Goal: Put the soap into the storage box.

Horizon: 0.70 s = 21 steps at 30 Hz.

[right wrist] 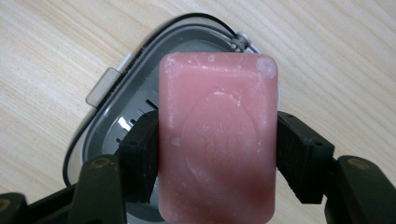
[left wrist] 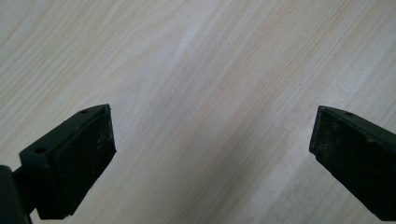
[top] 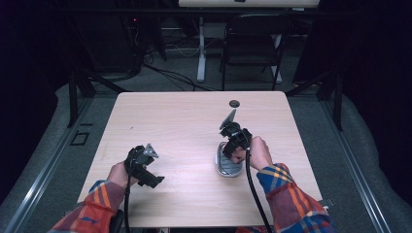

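We have the pink rectangular soap bar [right wrist: 217, 140] clamped across its short sides in the right gripper [right wrist: 217, 154], directly above the grey slotted plastic soap dish [top: 228, 165] near the tabletop's [top: 184, 126] right edge, long axis roughly along the dish. The left gripper [left wrist: 212, 149] idles with fingers spread, empty.

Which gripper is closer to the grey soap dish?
Right. The right gripper hangs right over the soap dish, holding the pink soap. The left gripper sits apart, open.
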Available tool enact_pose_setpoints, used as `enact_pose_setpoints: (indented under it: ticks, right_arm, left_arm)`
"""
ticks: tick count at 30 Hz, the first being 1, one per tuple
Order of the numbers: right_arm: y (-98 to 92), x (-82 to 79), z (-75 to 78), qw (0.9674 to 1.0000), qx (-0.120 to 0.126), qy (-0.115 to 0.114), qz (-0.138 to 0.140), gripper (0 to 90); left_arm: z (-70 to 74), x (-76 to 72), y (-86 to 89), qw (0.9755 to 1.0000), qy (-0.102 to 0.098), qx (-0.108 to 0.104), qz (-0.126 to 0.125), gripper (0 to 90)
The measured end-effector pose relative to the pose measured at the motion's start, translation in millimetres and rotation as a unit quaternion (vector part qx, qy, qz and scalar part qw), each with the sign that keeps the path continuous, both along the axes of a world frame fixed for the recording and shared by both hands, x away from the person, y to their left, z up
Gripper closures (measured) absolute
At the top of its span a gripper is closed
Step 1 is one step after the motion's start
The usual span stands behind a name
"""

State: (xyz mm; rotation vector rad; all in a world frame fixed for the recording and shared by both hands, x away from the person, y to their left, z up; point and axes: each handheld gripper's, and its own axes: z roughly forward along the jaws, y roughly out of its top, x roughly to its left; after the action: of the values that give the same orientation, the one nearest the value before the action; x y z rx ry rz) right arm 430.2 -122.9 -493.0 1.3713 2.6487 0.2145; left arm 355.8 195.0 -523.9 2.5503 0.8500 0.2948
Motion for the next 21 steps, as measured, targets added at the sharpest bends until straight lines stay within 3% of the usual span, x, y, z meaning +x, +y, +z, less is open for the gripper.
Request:
enact_pose_setpoints:
  ticks: [7, 10, 11, 12, 17, 21]
  right_arm:
    - [4.4, 0.1, -5.7, 0.9999, 0.002, 0.004, -0.015, 37.0]
    - [3.8, 1.5, -3.1, 0.9998, -0.006, 0.017, -0.008, 36.9]
    - [5.0, -1.6, -8.0, 0.9991, 0.027, -0.005, -0.031, 36.8]
    - [4.0, -0.6, -4.8, 0.9996, 0.018, 0.003, -0.021, 36.6]
    - [0.5, -1.4, 2.1, 0.9994, 0.025, 0.014, -0.021, 36.6]
    - [-3.1, -2.3, 3.3, 0.9988, 0.041, 0.018, -0.023, 36.4]
  left_arm:
    - [-0.2, 0.0, 0.1, 1.0000, -0.003, -0.001, 0.002, 0.2]
    - [-0.2, 0.1, 0.1, 1.0000, -0.002, -0.001, 0.001, 0.2]
    - [-0.2, -0.1, 0.0, 1.0000, -0.002, -0.001, 0.002, 0.2]
    - [0.0, -0.1, 0.0, 1.0000, -0.001, -0.001, 0.001, 0.2]
    - [-0.2, 0.0, 0.2, 1.0000, -0.003, 0.000, 0.002, 0.2]
    - [0.0, 0.4, 0.2, 1.0000, 0.000, 0.001, 0.001, 0.2]
